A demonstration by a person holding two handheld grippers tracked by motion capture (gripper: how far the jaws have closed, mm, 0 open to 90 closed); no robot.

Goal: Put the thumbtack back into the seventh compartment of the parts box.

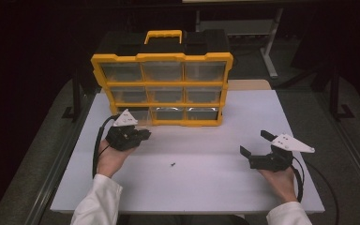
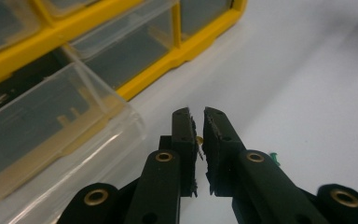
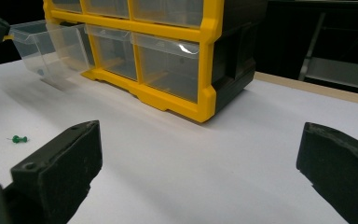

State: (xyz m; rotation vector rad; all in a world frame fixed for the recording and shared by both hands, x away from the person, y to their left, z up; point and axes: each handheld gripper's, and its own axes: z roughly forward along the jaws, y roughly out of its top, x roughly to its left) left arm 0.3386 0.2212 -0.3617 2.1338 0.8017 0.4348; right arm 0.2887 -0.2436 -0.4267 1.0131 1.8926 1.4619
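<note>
A yellow and black organizer [image 1: 161, 84] with clear drawers stands at the back of the white table [image 1: 192, 183]. Its bottom-left drawer [image 2: 51, 135] is pulled out. My left gripper [image 2: 199, 122] hovers beside that drawer's front, shut on a small yellow pushpin [image 2: 199, 139]; in the high view the left gripper [image 1: 143, 133] sits by the organizer's lower left corner. A green pushpin [image 1: 173, 164] lies loose on the table, also seen as the green pushpin [image 3: 18, 138]. My right gripper [image 1: 254, 142] rests open at the right, nothing between its fingers.
The pulled-out drawer [image 3: 46, 46] juts over the table toward me. A table edge strip [image 3: 317, 88] runs behind the organizer. Dark floor and a metal frame [image 1: 269, 51] lie beyond.
</note>
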